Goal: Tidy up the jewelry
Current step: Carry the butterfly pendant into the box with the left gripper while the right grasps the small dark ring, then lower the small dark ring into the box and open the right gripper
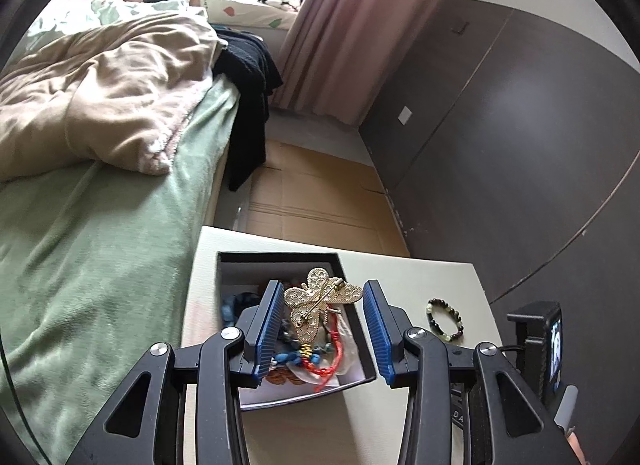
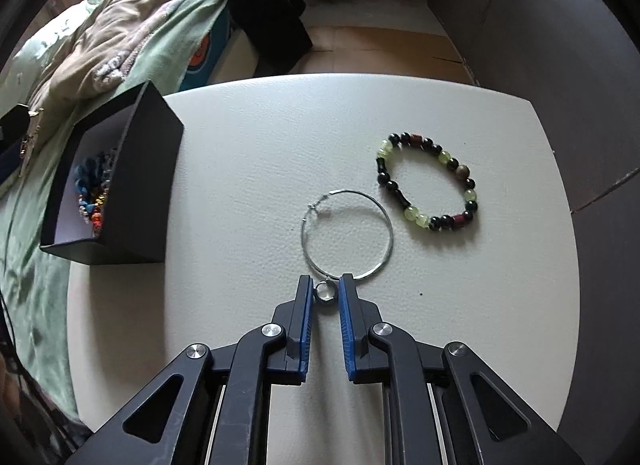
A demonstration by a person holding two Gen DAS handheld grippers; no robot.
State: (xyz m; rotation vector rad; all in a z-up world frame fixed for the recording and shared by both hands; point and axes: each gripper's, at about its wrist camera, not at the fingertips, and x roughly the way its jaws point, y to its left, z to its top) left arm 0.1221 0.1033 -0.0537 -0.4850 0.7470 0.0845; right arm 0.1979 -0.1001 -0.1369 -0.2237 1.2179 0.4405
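The left gripper (image 1: 323, 297) holds a gold butterfly brooch (image 1: 320, 301) between its blue pads, above the open black box (image 1: 352, 345) full of beads and cords. The right gripper (image 2: 324, 292) is narrow, its pads closed on a small silver ring (image 2: 325, 292) on the white table (image 2: 260, 145). A thin wire hoop (image 2: 347, 233) lies at 12 o'clock from the ring, touching it. The bead bracelet (image 2: 427, 181) lies at 1 o'clock from the hoop, the box at 9 o'clock.
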